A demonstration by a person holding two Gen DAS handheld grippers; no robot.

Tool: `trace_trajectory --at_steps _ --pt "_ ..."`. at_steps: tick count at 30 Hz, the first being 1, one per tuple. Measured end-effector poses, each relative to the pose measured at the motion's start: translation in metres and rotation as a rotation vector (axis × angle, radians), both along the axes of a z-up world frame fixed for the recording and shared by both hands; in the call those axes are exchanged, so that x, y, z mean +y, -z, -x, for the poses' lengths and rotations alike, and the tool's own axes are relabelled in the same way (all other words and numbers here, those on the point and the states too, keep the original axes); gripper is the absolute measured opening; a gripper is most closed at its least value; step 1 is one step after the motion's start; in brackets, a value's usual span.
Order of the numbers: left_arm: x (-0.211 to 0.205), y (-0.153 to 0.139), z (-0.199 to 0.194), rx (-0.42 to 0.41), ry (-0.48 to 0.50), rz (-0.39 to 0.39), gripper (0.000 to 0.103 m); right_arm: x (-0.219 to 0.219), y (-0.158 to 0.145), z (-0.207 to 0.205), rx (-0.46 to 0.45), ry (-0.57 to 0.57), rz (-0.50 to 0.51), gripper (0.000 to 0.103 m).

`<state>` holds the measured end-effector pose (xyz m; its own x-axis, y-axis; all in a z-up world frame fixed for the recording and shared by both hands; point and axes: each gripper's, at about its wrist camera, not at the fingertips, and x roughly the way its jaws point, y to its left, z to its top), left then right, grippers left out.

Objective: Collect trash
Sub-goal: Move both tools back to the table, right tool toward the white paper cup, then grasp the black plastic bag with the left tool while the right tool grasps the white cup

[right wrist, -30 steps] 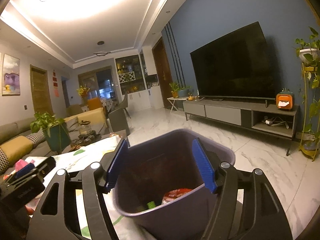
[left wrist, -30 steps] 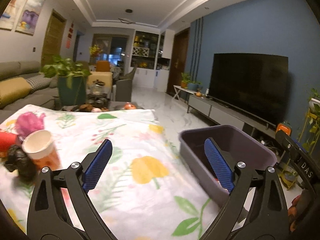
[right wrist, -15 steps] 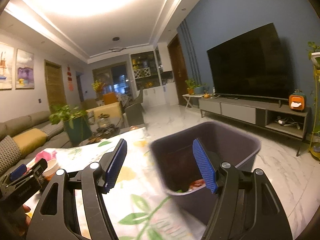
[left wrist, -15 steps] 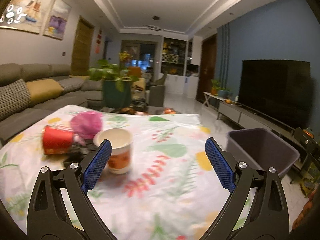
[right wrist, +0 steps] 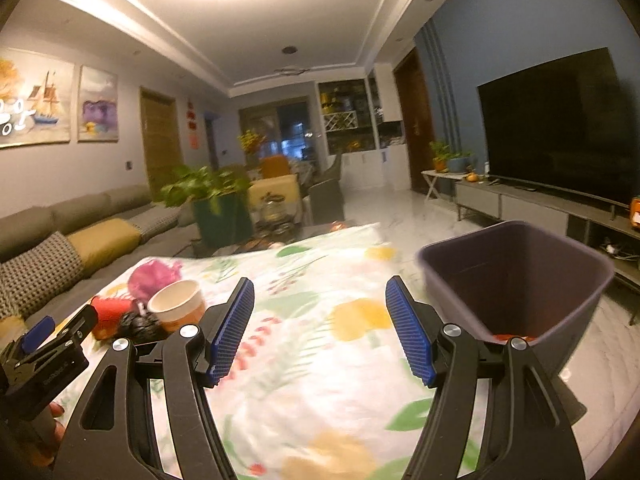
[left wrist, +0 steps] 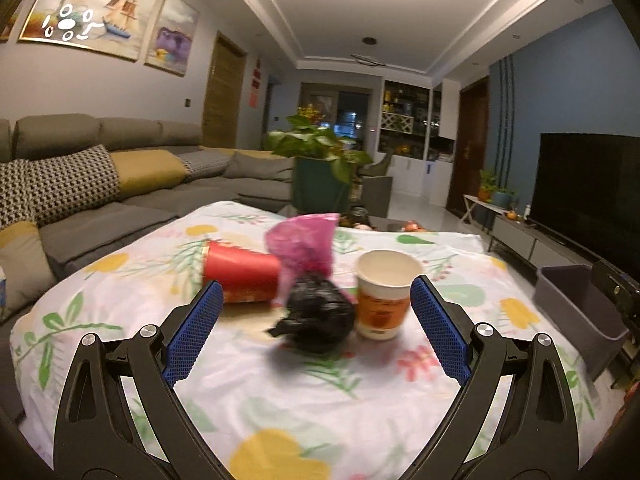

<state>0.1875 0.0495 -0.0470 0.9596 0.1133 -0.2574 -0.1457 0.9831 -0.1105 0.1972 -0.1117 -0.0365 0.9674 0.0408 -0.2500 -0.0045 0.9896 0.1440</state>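
On the floral tablecloth [left wrist: 280, 408] lies a pile of trash: a crumpled black bag [left wrist: 316, 318], a red cup on its side [left wrist: 240, 276], a pink plastic bag [left wrist: 304, 242] and an upright orange-and-white paper cup [left wrist: 384, 296]. My left gripper [left wrist: 316, 336] is open, its blue pads either side of the black bag and just short of it. My right gripper [right wrist: 320, 328] is open and empty over the cloth. The grey bin [right wrist: 516, 280] stands at the table's right edge with red trash inside. The same pile [right wrist: 152, 308] appears at the left of the right wrist view.
A grey sofa [left wrist: 100, 184] with cushions runs along the left. A potted plant [left wrist: 320, 168] and a cluttered coffee table stand behind the table. A TV [right wrist: 560, 128] on a low cabinet lines the right wall, with marble floor [right wrist: 400, 208] between.
Both grippers have swung left, away from the bin. The left one now faces the trash pile up close, with the black bag centred between its open fingers.
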Motion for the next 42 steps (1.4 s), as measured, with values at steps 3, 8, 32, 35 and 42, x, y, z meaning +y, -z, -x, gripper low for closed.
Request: trace_trajectory --at_steps 3,8,32,35,42 --pt "0.014 0.003 0.0 0.002 -0.024 0.001 0.093 0.016 0.004 -0.009 0.019 -0.032 0.008 0.067" --pt "0.031 0.006 -0.003 0.004 -0.044 0.016 0.093 0.041 0.007 -0.019 0.035 -0.079 0.029 0.066" --pt "0.063 0.017 -0.022 0.013 -0.024 0.021 0.093 0.107 0.033 -0.101 0.209 -0.246 0.041 0.008" --pt "0.057 0.018 -0.024 0.017 0.012 0.014 0.093 0.101 0.037 -0.094 0.211 -0.247 0.037 0.006" --pt "0.047 0.025 -0.041 0.082 0.13 0.046 0.09 0.085 0.037 -0.072 0.181 -0.242 0.031 0.005"
